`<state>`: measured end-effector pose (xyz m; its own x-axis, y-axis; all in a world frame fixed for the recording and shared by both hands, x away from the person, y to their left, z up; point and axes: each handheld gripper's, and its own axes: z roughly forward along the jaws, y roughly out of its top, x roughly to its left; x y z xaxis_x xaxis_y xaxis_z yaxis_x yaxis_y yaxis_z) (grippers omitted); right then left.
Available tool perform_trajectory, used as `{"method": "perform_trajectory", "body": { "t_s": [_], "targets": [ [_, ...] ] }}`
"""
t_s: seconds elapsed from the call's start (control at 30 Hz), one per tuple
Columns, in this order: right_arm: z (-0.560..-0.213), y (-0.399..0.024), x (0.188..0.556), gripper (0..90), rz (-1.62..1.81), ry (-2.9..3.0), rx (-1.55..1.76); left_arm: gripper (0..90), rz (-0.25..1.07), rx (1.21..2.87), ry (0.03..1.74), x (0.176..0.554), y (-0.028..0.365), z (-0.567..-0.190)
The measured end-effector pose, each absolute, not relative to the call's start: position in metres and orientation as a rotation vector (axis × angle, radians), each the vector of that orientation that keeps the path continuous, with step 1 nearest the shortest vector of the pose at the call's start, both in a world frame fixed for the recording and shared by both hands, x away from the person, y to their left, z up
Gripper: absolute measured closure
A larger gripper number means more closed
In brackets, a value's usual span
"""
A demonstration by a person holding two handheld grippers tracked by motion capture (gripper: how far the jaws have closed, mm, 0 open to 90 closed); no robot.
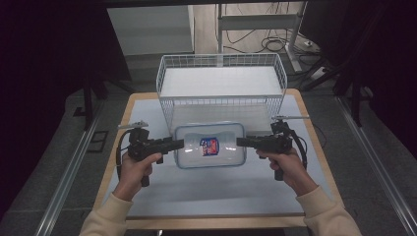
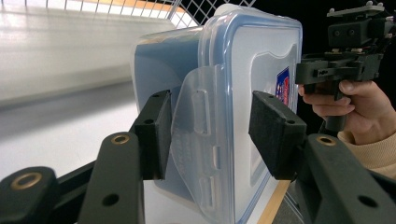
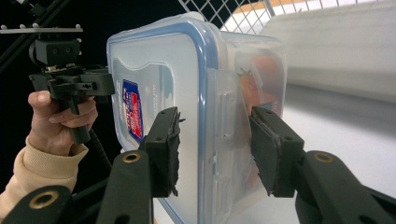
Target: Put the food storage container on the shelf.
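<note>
- The clear rectangular plastic food box with a blue-edged snap lid (image 1: 210, 145) sits between the two tongs, over the white-topped bench (image 1: 206, 194) and just in front of the white wire basket (image 1: 221, 81).
- The left tongs (image 1: 178, 143) pinch the box's left end; in the left gripper view the black pads (image 2: 156, 135) press either side of the translucent locking flap (image 2: 198, 140).
- The right tongs (image 1: 242, 141) pinch the opposite end the same way, pads (image 3: 273, 151) bearing on lid and base across the flap there.
- The box looks stiff yet thin-walled: a hard squeeze would probably flex it or pop a flap.
- Its smooth plastic is likely slippery against the pads, so the ends, where the lid rim gives an edge, seem the best hold.
- Something orange-red shows through the wall (image 3: 261, 88); the load seems light, though it could shift if the box tilts.
- Keeping both ends level should matter most.
</note>
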<state>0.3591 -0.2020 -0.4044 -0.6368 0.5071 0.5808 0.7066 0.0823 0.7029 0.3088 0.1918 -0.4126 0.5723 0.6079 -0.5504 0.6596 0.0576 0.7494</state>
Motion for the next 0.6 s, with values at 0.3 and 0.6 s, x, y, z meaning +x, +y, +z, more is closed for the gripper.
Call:
{"method": "perform_trajectory", "body": {
  "t_s": [0.3,0.6],
  "targets": [
    [-0.383,-0.206,0.364,53.8,-1.622,-2.192,-1.223,50.4,-0.044,1.612,1.064,0.316,0.188,-0.396],
    [-0.371,-0.209,0.368,53.8,-1.655,-2.206,-1.209,50.4,-0.03,1.62,1.045,0.322,0.185,-0.384]
  ]
}}
